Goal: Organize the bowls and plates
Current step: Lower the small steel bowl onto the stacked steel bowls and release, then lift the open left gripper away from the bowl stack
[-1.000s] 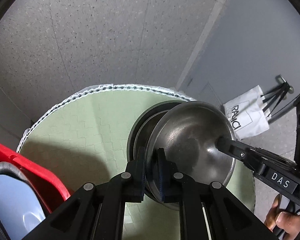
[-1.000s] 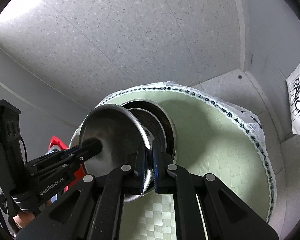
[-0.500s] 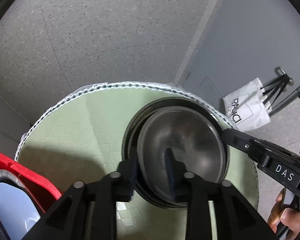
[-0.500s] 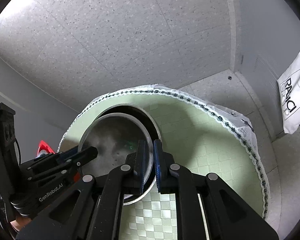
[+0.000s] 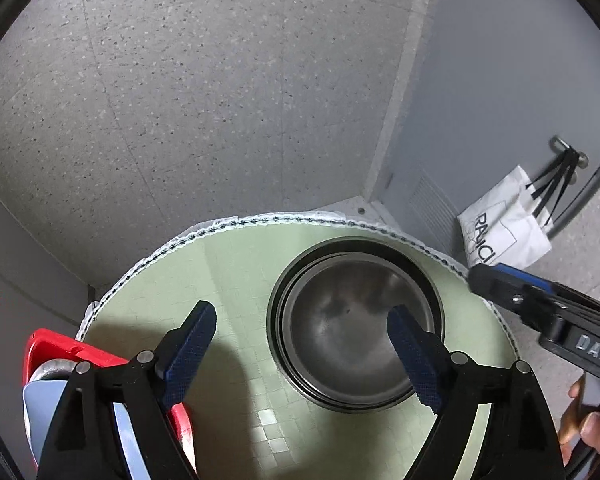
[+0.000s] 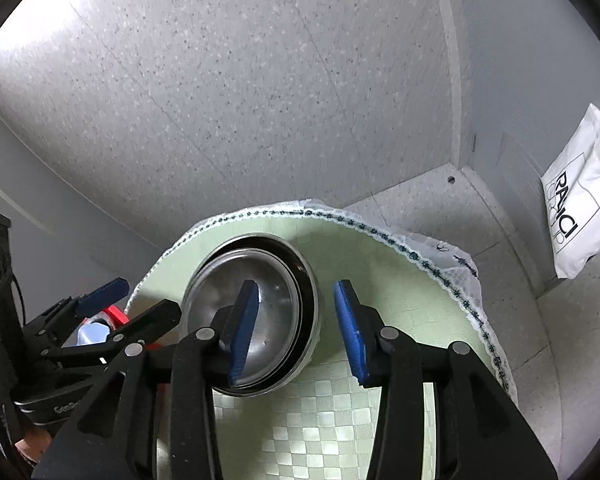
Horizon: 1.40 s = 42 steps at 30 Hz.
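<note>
At the far left, a red bin (image 5: 52, 344) holds a pale plate (image 5: 44, 400), partly hidden behind the left claw (image 5: 300, 336). That claw hangs wide open above the round green desk (image 5: 236, 280), gripping nothing. The steel bowl (image 5: 359, 332) sits nested in a stack of bowls (image 5: 278, 320) on the desk. The right claw (image 6: 296, 324) is open too, empty, over the stack's right rim. A white bag (image 5: 503, 228) hangs at far right.
</note>
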{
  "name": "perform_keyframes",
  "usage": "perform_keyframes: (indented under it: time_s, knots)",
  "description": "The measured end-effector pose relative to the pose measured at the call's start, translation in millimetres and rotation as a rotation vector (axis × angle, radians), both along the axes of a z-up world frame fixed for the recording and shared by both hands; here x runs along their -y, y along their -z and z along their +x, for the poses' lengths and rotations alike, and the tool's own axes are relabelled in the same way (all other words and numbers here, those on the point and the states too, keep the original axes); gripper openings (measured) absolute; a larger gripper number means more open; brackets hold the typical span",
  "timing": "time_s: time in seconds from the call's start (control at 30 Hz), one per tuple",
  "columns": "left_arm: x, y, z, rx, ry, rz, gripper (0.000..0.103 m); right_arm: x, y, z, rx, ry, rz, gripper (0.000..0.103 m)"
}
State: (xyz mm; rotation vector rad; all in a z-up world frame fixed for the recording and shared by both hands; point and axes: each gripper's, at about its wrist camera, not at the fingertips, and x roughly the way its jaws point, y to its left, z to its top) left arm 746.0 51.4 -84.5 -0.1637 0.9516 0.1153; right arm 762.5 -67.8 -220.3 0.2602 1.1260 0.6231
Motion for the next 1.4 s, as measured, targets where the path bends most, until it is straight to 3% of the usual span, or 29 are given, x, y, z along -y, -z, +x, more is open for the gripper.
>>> perform_keyframes:
  time_s: [0.27, 0.37, 0.57, 0.77, 1.13, 1.4]
  knots:
    - [-4, -12, -8, 0.011, 0.005, 0.001, 0.087, 17, -21, -7, 0.061, 0.048, -0.001, 0.078]
    - [-5, -18, -11, 0.025, 0.017, 0.002, 0.088, 22, -28, -9, 0.081, 0.072, -0.002, 0.081]
    - [-9, -27, -14, 0.062, 0.053, 0.002, 0.101, 26, -37, -14, 0.115, 0.111, -0.03, 0.094]
    - [-22, -15, -5, 0.033, 0.063, 0.024, 0.102, 17, -26, -15, 0.103, 0.128, -0.089, 0.096]
    - [-29, 27, 31, -0.114, 0.052, -0.004, 0.101, -12, 28, -16, -0.037, 0.09, -0.117, 0.096]
    - [-28, 55, 49, -0.164, 0.042, 0.009, 0.096, -15, 61, -10, -0.109, 0.126, -0.134, 0.096]
